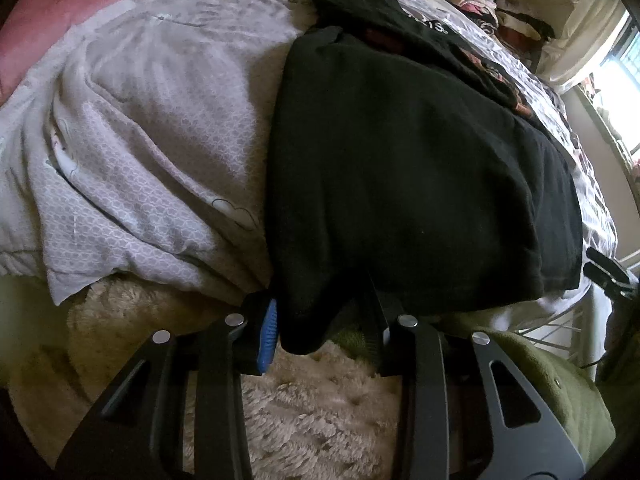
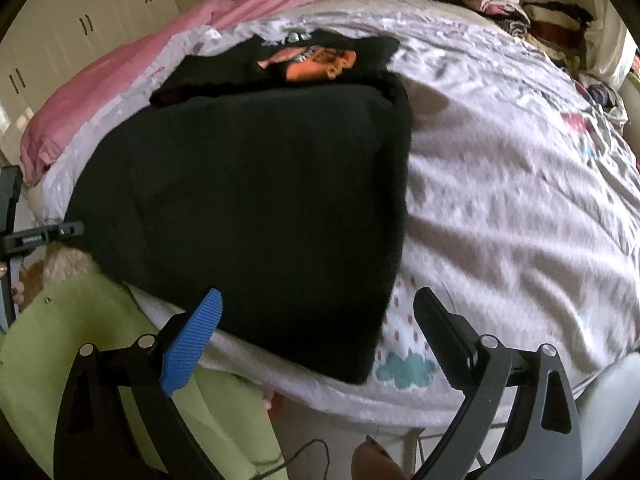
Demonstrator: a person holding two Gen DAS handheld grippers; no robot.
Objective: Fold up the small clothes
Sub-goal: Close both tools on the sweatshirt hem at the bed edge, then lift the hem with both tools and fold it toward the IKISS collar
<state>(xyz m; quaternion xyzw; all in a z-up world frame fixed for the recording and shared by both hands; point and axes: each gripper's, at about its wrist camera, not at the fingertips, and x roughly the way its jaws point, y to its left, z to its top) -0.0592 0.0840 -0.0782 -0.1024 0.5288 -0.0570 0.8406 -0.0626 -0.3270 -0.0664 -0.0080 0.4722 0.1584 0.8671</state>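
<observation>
A black garment (image 1: 400, 168) lies folded over itself on a bed covered by a pale patterned quilt (image 1: 152, 128); its near hem hangs over the bed's near edge. In the right wrist view the same garment (image 2: 248, 200) occupies the left half of the bed, and an orange print (image 2: 316, 62) shows on its far portion, towards the head of the bed.

The left gripper (image 1: 320, 336) is at the near edge of the bed, its blue-padded finger (image 1: 269, 332) against the left side of the hanging corner of the black garment. The opposite finger is hidden behind the cloth. The corner sits between the jaws, which stand narrow, and they appear clenched on the fabric.

The right gripper (image 2: 320, 320) hangs above the near edge of the bed with its jaws spread wide and released; its blue pad (image 2: 192, 340) is at the left. The near right corner of the garment lies between and beyond the fingers, not touched by them.

A pink blanket (image 2: 120, 92) runs along the bed's far left edge. Stacks of folded clothes (image 2: 504, 4) sit at the far right corner. A cream shaggy throw (image 1: 312, 400) lies below the left gripper.
</observation>
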